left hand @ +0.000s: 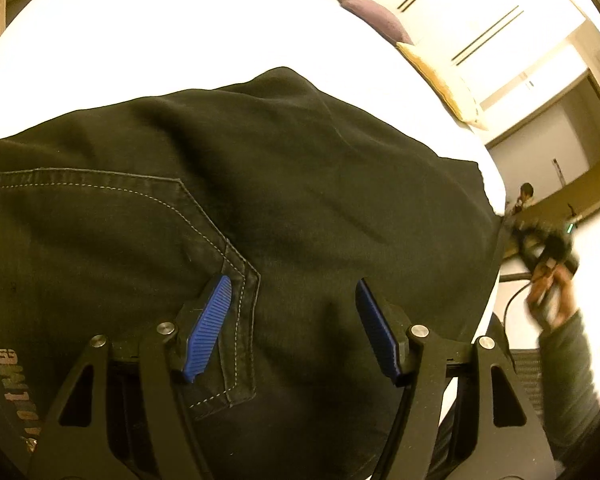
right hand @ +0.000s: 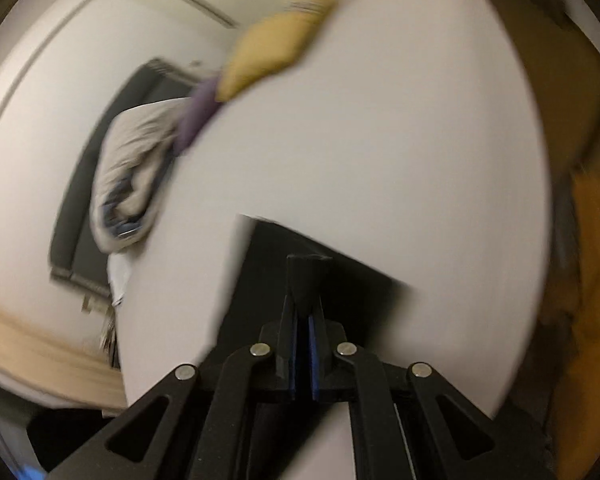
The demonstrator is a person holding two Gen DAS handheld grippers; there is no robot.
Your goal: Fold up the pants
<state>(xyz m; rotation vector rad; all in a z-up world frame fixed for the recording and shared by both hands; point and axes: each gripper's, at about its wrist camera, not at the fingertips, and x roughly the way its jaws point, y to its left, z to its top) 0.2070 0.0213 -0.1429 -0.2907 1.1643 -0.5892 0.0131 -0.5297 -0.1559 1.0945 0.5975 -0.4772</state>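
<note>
Black pants [left hand: 284, 184] lie spread on a white round table [left hand: 180, 28], back pocket with pale stitching facing up. My left gripper [left hand: 292, 300] is open just above the pocket area, blue pads [left hand: 208, 328] apart, nothing between them. In the blurred right wrist view my right gripper [right hand: 303, 300] is shut on a fold of the black pants [right hand: 312, 276] and holds it over the white table [right hand: 380, 140]. The right gripper and the hand holding it also show at the right edge of the left wrist view [left hand: 548, 276].
A yellow cushion [right hand: 276, 44], a purple cushion [right hand: 200, 112] and a beige bundle of cloth [right hand: 128, 176] lie at the table's far edge. The yellow cushion [left hand: 440, 80] and purple one [left hand: 376, 12] also show in the left wrist view.
</note>
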